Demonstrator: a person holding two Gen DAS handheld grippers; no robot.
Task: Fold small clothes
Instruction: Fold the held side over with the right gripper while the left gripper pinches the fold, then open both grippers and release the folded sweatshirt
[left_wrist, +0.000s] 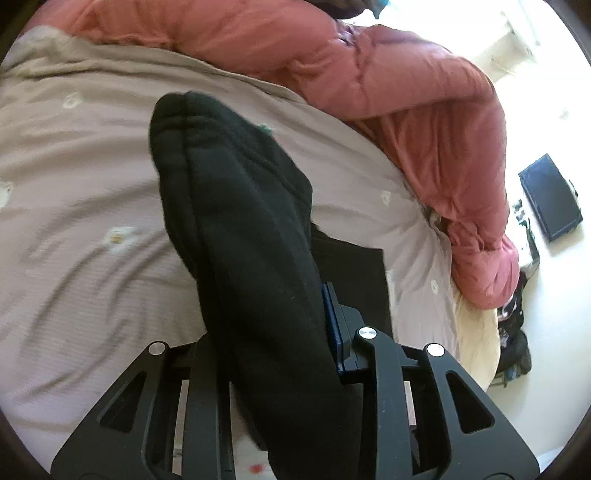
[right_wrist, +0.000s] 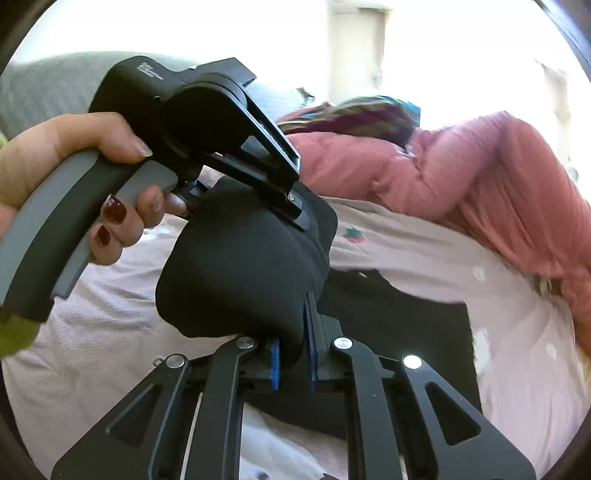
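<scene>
A black garment (left_wrist: 243, 229) hangs bunched between both grippers above the bed. My left gripper (left_wrist: 280, 332) is shut on one end of it; the cloth covers the left finger and only the blue pad of the right finger (left_wrist: 334, 332) shows. My right gripper (right_wrist: 293, 354) is shut on the other end of the black garment (right_wrist: 240, 273), its blue pads (right_wrist: 274, 363) pressing the cloth from both sides. The left gripper's body (right_wrist: 207, 122) and the hand holding it appear in the right wrist view, just above the cloth. More black cloth (right_wrist: 399, 317) lies flat on the bed below.
A pale sheet with small prints (left_wrist: 74, 206) covers the bed. A pink quilt (left_wrist: 406, 85) is heaped along the far side. A dark flat case (left_wrist: 550, 197) and bags lie on the white floor at right. A striped cloth (right_wrist: 365, 114) lies behind the quilt.
</scene>
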